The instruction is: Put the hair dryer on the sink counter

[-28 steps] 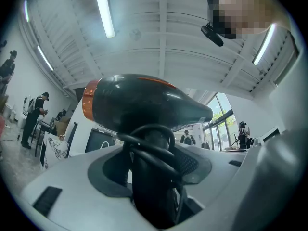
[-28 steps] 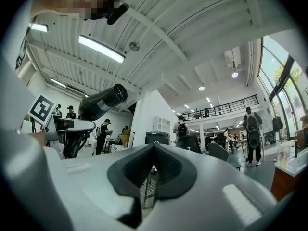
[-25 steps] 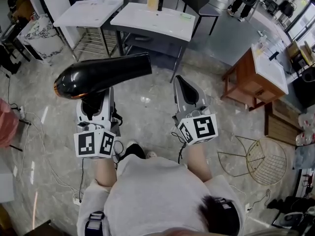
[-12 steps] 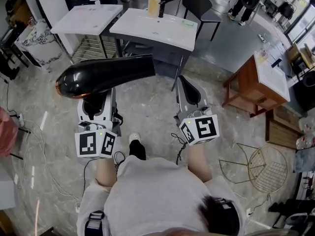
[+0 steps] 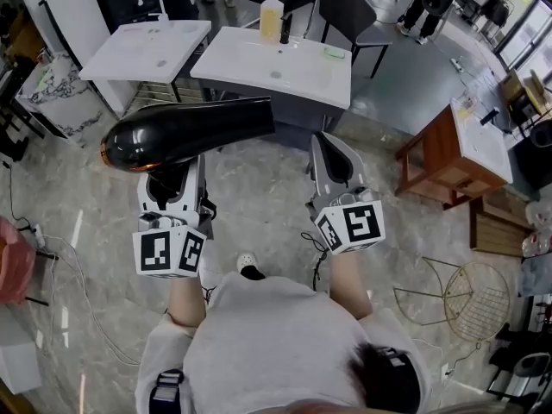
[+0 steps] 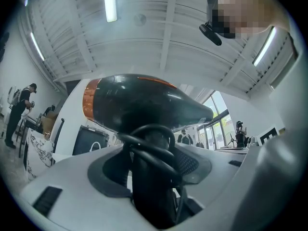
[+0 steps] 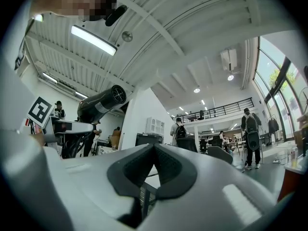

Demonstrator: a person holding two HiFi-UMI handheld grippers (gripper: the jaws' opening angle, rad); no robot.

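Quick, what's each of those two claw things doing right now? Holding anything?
Left gripper: closed on the handle of the black hair dryer.
Right gripper: closed, holding nothing.

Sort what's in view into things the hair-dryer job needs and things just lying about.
Job: hair dryer, left gripper clamped on its handle, sink counter ahead.
Lying about: soap bottle, wooden cabinet, wire frame, black chair; right gripper shut, empty.
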